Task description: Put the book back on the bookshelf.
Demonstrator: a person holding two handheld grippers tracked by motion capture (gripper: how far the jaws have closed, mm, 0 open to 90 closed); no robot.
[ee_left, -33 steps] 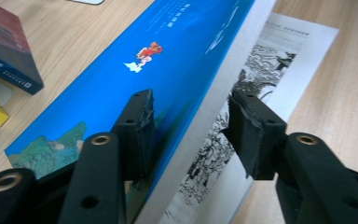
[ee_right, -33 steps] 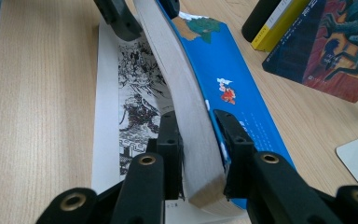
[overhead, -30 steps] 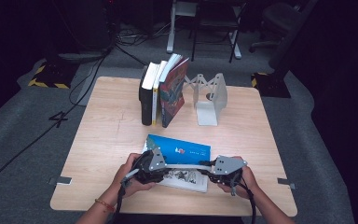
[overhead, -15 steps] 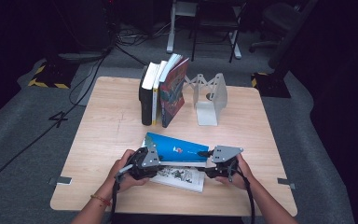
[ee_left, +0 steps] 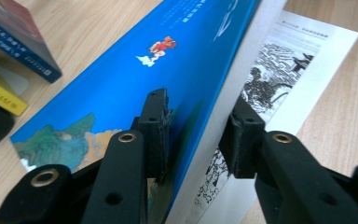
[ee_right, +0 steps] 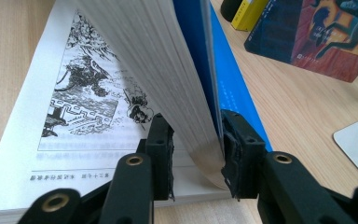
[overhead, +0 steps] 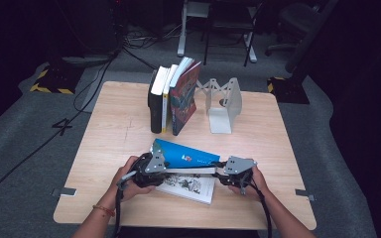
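Observation:
A blue-covered book (overhead: 188,153) stands tilted on its long edge above a white book (overhead: 191,187) that lies flat at the table's near edge. My left gripper (overhead: 162,167) holds its left end. In the left gripper view one pad sits on the blue cover (ee_left: 135,74) and the other on the page side, with my left gripper (ee_left: 198,126) having just eased open slightly. My right gripper (overhead: 219,173) holds the other end. Its jaws have just been closing, and my right gripper (ee_right: 196,144) now clamps the page block and cover (ee_right: 191,28). The white book's ink drawing (ee_right: 74,93) lies beneath.
Several books (overhead: 173,96) stand upright at the back of the wooden table (overhead: 119,124), next to a white metal bookend (overhead: 225,104). The nearest of them, with a colourful cover (ee_right: 321,32), is close behind the lifted book.
The blue book lay nearly flat on the white one; now it is raised and tilted on edge between both grippers. The right gripper has moved in toward the book's end.

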